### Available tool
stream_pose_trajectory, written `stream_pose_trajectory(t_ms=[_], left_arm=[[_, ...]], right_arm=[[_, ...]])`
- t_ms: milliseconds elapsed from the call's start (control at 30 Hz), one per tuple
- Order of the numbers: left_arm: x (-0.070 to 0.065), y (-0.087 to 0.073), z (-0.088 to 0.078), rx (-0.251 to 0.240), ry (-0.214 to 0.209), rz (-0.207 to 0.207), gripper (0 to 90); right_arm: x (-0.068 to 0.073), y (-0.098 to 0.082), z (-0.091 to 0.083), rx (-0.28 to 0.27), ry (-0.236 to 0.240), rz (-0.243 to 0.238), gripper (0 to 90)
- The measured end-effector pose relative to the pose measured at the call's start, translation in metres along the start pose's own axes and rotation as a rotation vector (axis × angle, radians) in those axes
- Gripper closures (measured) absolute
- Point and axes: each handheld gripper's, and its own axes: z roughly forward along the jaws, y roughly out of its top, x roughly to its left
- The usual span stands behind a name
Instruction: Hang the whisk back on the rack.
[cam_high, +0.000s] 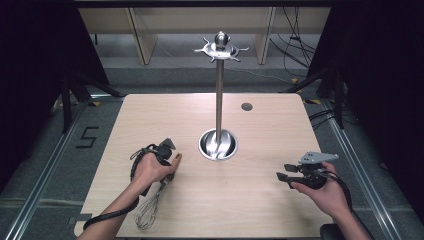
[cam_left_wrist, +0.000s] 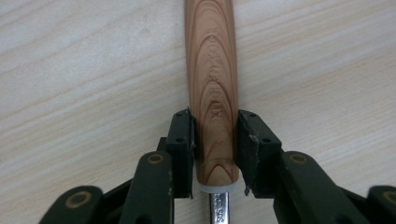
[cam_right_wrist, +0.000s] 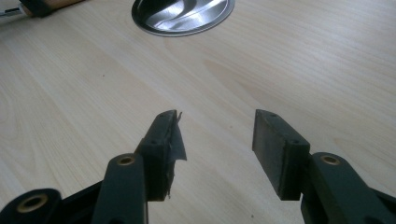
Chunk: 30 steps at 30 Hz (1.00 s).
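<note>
Flat on the table, toward the front left: a whisk, wire end near the person, wooden handle pointing away toward the tall metal stand. Left gripper down low over that handle, one black pad on each side, both pads right against the wood. Narrow now, and holding the whisk by the sides. Grabbed close to the end of the wood, just above the pale ring and the metal stem, probably to keep the heavy wire end from swinging much on the way up. Still lying on the table, though, not lifted yet. Right gripper off to the right side, well apart from the whisk, hanging just over the bare table with fingers wide and nothing between them. Likely waiting there, out of the way, ready to help. Stand in the middle of the table on a round shiny base, little hooks around the top, all bare. Probably the place to hang the whisk, so a firm hold first, then a lift up high.
</note>
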Motion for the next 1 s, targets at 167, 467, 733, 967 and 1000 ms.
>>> stream_pose_trajectory(t_ms=[167,467,733,967,1000], left_arm=[[-0.002,0.000,0.000,-0.032,-0.023,-0.022,68.1],[0.011,-0.010,-0.024,-0.197,-0.095,0.057,68.1],[0.013,-0.018,-0.046,-0.419,-0.156,0.130,68.1],[0.015,-0.024,-0.058,-0.589,-0.181,0.162,68.1],[0.016,-0.026,-0.060,-0.605,-0.188,0.176,68.1]], right_arm=[[0.000,0.000,-0.001,0.000,-0.001,-0.005,51.2],[-0.002,0.000,-0.001,-0.011,-0.012,-0.027,51.2],[0.000,0.000,-0.001,0.003,-0.001,0.006,51.1],[-0.002,0.001,-0.002,-0.009,-0.019,-0.030,51.1],[-0.002,0.000,-0.002,-0.010,-0.020,-0.031,51.1]])
